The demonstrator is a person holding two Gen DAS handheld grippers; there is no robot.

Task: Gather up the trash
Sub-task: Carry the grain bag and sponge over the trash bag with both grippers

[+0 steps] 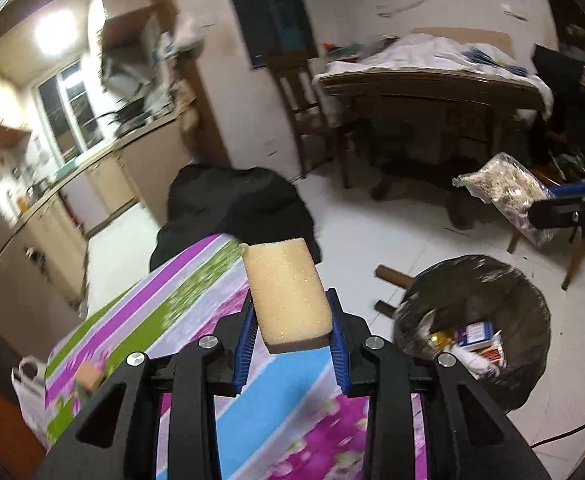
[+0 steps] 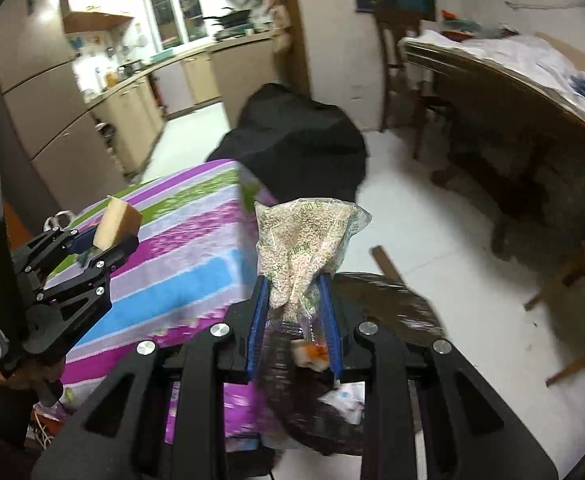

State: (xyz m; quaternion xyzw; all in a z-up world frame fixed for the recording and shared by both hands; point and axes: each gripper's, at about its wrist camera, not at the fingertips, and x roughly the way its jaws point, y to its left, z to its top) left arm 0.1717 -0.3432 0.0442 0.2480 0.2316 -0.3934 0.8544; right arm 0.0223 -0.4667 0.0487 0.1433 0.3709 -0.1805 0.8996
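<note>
Yellow foam fills the grip of the left tool (image 1: 292, 320): a sponge (image 1: 288, 292) stands between the blue pads, pinched at its lower sides so most of the block sticks up clear of the fingers. It hangs above the striped cloth of the bench (image 1: 196, 300), not touching it. The right tool (image 2: 294, 312) is closed on a clear bag of pale grains (image 2: 304, 240), gripped at its gathered lower end so the fuller part fans out above the pads.

Both items are trash on their way out, and the bin (image 1: 488, 316) stands on the floor just beside the bench corner, lined with a dark bag and already holding cartons and scraps. In the right wrist view the bag of grains sits over the bin's near rim (image 2: 392, 300), so it looks closer to being dropped; the sponge is off to the bench side and would need to swing across first.

Held up off the cloth, both loads can travel sideways without dragging. My guess is that the task is in its carrying step, with release over the bin to come.
</note>
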